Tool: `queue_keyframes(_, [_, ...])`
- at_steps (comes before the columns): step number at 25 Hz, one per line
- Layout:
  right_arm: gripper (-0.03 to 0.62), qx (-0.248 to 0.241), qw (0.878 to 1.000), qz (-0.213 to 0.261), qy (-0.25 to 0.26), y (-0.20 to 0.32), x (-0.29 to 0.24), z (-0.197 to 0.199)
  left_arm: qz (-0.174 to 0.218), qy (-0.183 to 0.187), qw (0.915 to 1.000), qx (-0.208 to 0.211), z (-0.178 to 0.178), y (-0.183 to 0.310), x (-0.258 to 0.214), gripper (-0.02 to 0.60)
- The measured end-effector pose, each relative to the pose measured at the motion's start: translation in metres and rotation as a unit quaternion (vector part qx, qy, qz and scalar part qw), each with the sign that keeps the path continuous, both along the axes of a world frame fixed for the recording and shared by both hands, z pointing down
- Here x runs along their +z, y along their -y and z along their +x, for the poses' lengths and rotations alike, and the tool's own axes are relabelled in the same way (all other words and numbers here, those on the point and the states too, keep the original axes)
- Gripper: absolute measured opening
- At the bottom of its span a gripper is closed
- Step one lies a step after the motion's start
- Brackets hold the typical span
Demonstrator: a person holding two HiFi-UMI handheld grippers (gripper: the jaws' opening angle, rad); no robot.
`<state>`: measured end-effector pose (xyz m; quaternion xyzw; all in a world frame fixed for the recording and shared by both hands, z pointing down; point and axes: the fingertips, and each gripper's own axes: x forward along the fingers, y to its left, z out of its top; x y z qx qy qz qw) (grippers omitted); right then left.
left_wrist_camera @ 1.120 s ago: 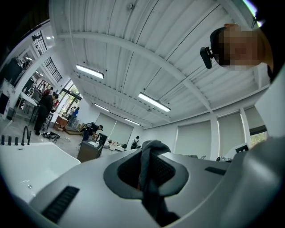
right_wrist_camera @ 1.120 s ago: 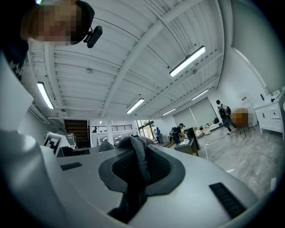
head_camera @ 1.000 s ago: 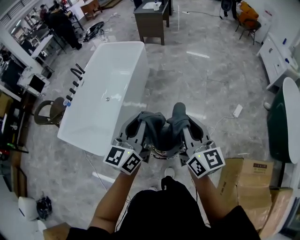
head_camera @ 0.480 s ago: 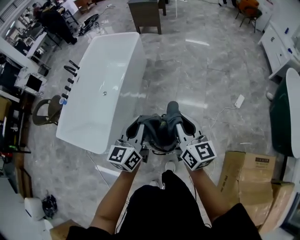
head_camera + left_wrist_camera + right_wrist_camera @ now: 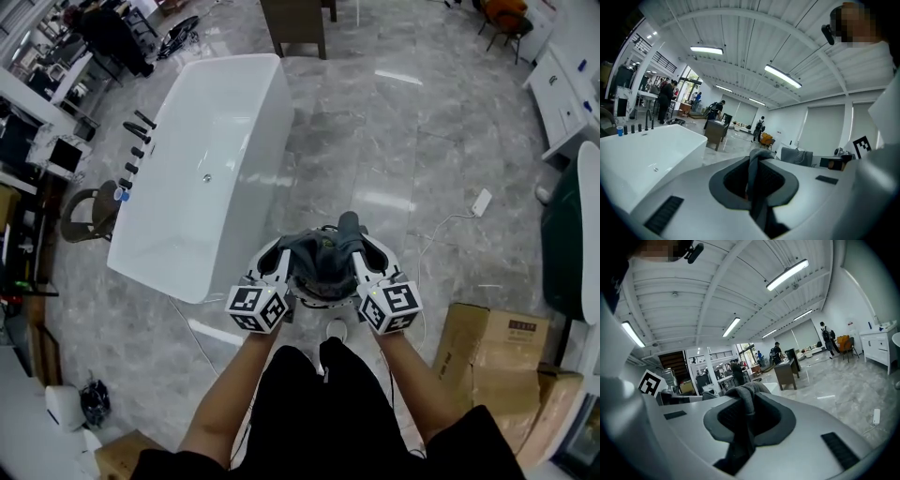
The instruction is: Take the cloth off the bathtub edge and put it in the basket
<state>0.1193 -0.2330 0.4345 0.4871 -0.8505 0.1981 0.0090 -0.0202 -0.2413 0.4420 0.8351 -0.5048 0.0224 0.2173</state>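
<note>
Your cloth (image 5: pixel 322 255) is dark grey, soft and thick, bunched into heavy folds. It is off the bathtub (image 5: pixel 202 159) and hangs in the air between your two grippers, over the marble floor (image 5: pixel 422 141) just beside the tub's near corner. In the head view it sags in a crumpled swag from one gripper to the other, with one rolled end standing up above the right gripper (image 5: pixel 367 255).

The left gripper (image 5: pixel 278 258) has its fingers (image 5: pixel 734 178) closed on the cloth. In the left gripper view, a narrow upright fold is pinched between the dark ribbed pads. It rises past the tips and trails back down the slot toward the camera.

The right gripper's fingers (image 5: pixel 771 420) are likewise clamped on the cloth. In the right gripper view, a thicker wad mounds over the top of the pads, and a strip of it runs down between them. Neither pair has a visible gap beyond the thickness of the fabric.

As for writing, each gripper carries its cube of black-and-white square markers, which are patterns rather than letters. The cardboard boxes (image 5: pixel 492 352) on the floor at your right bear a small printed label, too small to read. No brand name can be made out on the cloth, the tub or the grippers.
</note>
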Motion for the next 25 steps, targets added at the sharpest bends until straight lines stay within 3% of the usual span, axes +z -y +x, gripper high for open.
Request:
queue_keyframes(6, [0.046, 0.012, 0.999, -0.027, -0.024, 0.001, 0.025, -0.001, -0.022, 0.023, 0.9995, -0.005, -0.009, -0.003, 0.035, 0.035])
queue_keyframes(12, [0.046, 0.003, 0.997, -0.04, -0.061, 0.003, 0.054, -0.022, -0.038, 0.013, 0.9991, -0.017, -0.033, 0.001, 0.062, 0.035])
queue_keyframes(25, [0.046, 0.018, 0.992, -0.099, -0.071, 0.023, 0.146, -0.029, -0.1, 0.013, 0.9949, 0.006, -0.021, 0.013, 0.165, 0.035])
